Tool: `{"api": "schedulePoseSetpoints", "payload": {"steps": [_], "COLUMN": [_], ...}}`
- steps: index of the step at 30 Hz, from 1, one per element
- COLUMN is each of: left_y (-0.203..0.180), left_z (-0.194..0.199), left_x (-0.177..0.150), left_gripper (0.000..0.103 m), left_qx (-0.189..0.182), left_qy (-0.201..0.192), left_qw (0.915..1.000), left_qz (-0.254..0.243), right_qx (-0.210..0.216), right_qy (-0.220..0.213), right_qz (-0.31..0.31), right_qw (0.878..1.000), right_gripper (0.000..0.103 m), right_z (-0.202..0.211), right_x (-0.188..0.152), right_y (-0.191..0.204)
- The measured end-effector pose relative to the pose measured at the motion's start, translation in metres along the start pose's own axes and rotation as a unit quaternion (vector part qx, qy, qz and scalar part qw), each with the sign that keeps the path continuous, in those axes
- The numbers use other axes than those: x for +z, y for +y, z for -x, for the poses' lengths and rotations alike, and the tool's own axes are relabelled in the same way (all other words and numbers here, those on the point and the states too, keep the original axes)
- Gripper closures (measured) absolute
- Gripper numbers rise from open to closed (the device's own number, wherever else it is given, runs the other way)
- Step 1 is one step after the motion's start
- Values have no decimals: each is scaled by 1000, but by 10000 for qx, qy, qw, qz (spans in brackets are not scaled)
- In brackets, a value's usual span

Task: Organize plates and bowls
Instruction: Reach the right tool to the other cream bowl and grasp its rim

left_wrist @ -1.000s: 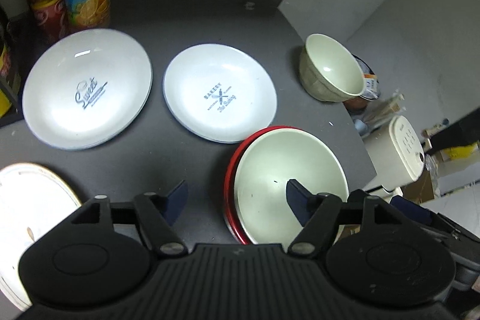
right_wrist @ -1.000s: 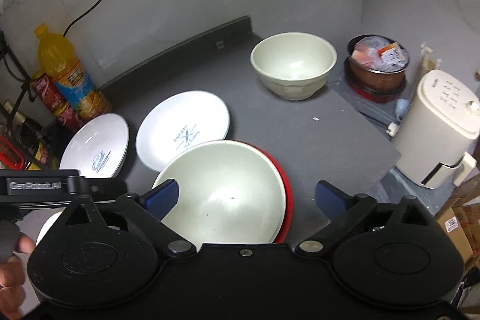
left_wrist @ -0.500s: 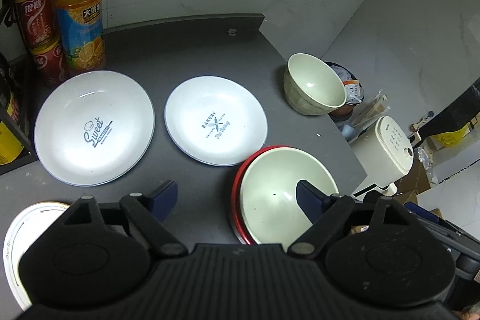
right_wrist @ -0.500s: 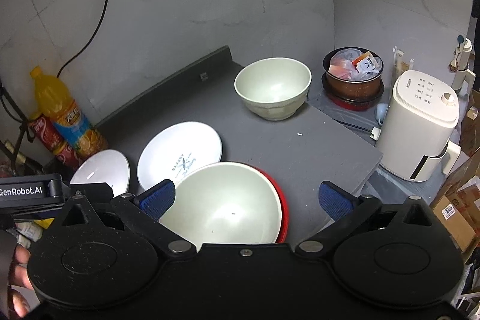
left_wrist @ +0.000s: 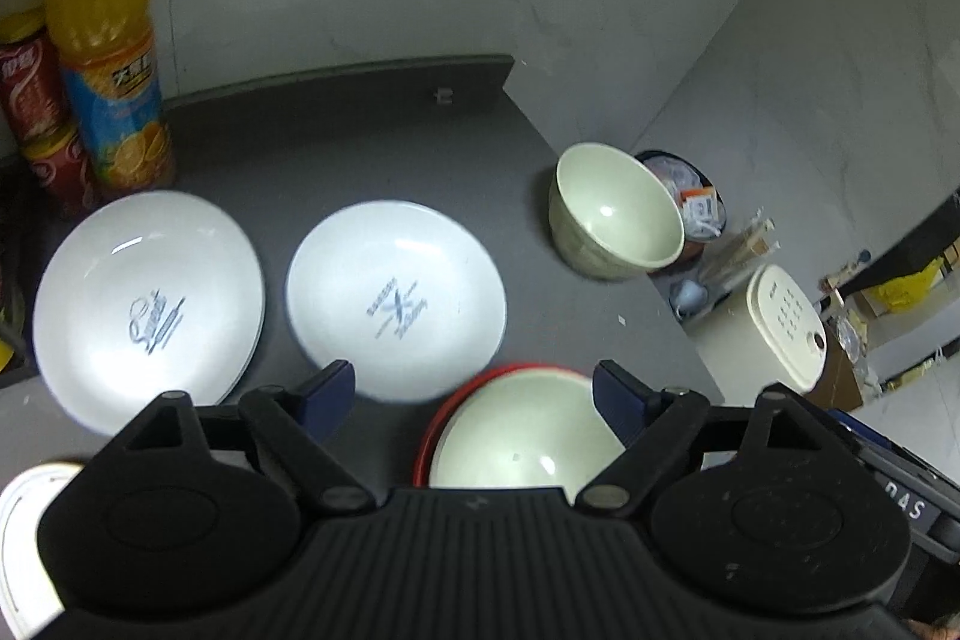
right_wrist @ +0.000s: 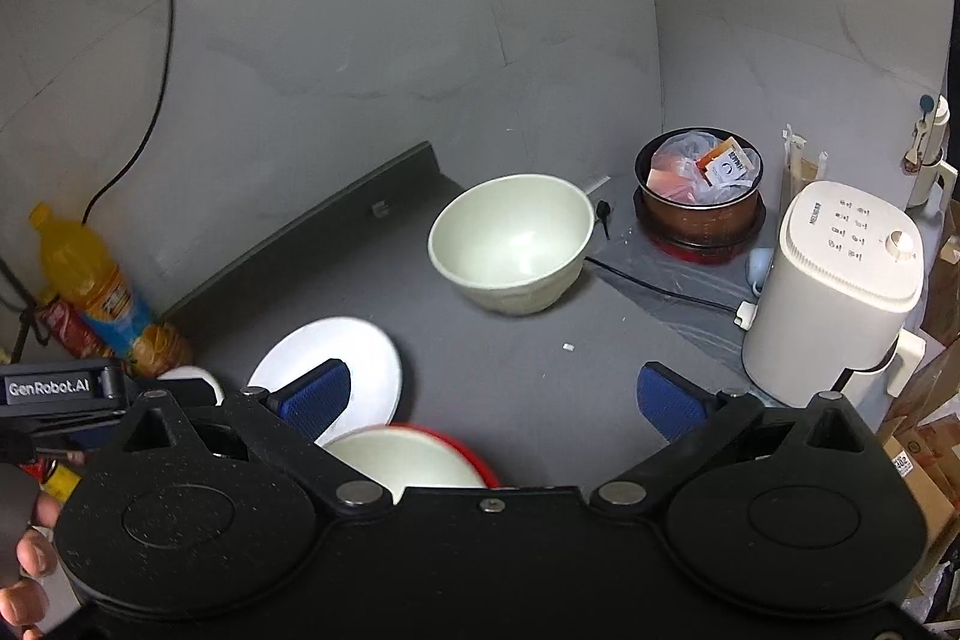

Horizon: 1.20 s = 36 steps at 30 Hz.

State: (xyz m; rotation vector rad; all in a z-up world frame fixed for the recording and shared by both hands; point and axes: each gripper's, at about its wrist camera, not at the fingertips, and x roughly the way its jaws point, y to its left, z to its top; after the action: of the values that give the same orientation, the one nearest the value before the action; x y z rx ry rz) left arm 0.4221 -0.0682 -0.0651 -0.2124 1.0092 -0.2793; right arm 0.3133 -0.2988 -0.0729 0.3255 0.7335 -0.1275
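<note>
I see both tools, left tool point(left_wrist: 474, 394) and right tool point(right_wrist: 489, 394), spread wide, empty, above the cream bowl point(left_wrist: 522, 430) nested in the red bowl point(left_wrist: 432, 436)

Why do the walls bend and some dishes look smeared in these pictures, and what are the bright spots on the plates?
Left wrist view: fisheye lens curves the table edge; the two white plates are motion-blurred, their print smeared, with overhead-light glare in the middle. Right wrist view: walls bow outward, the lone cream bowl is slightly soft with a dim highlight, the corners darken.
</note>
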Motion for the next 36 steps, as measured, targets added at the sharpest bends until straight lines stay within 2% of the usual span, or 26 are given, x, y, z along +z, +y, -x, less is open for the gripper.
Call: {"api": "schedulePoseSetpoints", "payload": {"steps": [13, 17, 21, 27, 29, 36], "left_y": [-38, -48, -59, -75, -80, -88], "left_z": [-52, -69, -89, -113, -122, -149], "left_x": [38, 46, 54, 63, 66, 72], "left_gripper": [18, 18, 18, 18, 18, 19], "left_qx": [217, 299, 343, 333, 324, 394], "left_qy": [197, 262, 347, 454, 498, 496], "left_qw": [9995, 9990, 9984, 9974, 9971, 9954], "left_qz": [93, 181, 301, 442, 482, 712], "right_qx": [16, 163, 143, 385, 404, 550], "right_qy": [296, 359, 528, 851, 906, 1212], "right_qz": [118, 61, 129, 77, 121, -67], "right_qw": [9995, 9992, 9984, 9956, 9950, 9911], "right_gripper": [0, 0, 0, 1, 3, 25], "right_z": [-55, -70, -89, -117, -126, -160], "right_x": [42, 54, 64, 76, 80, 94], "right_y": [-40, -53, -66, -84, -87, -102]}}
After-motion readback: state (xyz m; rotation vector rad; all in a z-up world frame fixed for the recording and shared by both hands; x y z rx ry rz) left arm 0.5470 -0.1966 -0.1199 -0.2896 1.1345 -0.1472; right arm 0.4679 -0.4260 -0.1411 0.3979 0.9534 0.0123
